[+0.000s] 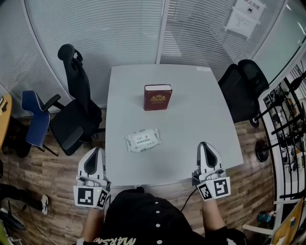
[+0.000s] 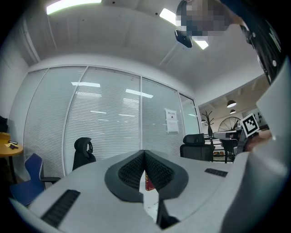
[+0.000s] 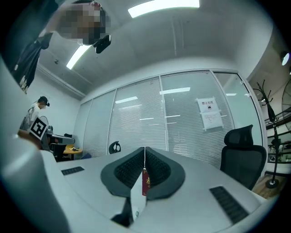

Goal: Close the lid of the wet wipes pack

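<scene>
Head view, left to right: one blue chair (image 1: 36,122), one black chair (image 1: 76,115), my left claw (image 1: 98,150) pressed together on nothing. One wet wipes pack (image 1: 142,139), white with a green label, lies flat near the front of the table (image 1: 191,119), one red book (image 1: 158,97) beyond it. My right claw (image 1: 204,145) is likewise pressed together, empty. A second black chair (image 1: 241,81). The pack's lid is too small to make out.

Bright, even light from ceiling strips (image 3: 163,8) — sharp (fisheye-bent edges)
</scene>
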Available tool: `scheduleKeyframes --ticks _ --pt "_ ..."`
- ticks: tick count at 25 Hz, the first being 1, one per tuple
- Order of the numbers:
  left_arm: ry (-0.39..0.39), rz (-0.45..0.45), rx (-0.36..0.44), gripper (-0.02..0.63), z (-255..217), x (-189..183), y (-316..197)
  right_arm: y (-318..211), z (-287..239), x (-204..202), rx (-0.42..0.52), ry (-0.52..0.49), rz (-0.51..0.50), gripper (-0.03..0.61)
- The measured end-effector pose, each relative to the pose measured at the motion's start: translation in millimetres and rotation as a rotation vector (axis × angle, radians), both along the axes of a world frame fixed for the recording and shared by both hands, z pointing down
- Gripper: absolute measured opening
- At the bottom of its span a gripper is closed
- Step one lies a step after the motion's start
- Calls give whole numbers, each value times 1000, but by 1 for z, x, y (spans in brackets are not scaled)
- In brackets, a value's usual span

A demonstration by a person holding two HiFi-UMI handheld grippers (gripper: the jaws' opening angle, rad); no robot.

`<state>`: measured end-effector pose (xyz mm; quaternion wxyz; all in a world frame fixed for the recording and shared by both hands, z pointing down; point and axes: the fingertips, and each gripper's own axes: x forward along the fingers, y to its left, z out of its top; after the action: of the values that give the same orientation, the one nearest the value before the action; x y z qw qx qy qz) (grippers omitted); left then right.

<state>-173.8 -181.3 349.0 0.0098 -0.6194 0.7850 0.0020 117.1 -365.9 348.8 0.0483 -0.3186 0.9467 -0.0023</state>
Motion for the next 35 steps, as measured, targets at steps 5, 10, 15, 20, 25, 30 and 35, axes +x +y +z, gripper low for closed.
scheduleKeyframes --ticks 5,10,15,20,25,30,35 --pt "13 -8 -4 9 3 0 5 4 0 0 -1 13 3 31" --pt "32 -24 6 9 3 -3 4 5 1 -8 5 35 -6 31" --pt "-9 -20 10 9 -1 0 3 11 0 -15 -7 21 -38 29" --pt "-18 -26 9 10 -2 -2 4 9 1 -20 -4 41 -37 29" --pt "-19 -22 7 9 -2 -2 5 11 -1 -25 13 51 -44 29" --pt "-17 -20 5 9 -1 0 5 12 -2 -28 21 56 -55 29" --pt "-14 -21 2 9 2 -3 5 13 1 -31 12 55 -62 29"
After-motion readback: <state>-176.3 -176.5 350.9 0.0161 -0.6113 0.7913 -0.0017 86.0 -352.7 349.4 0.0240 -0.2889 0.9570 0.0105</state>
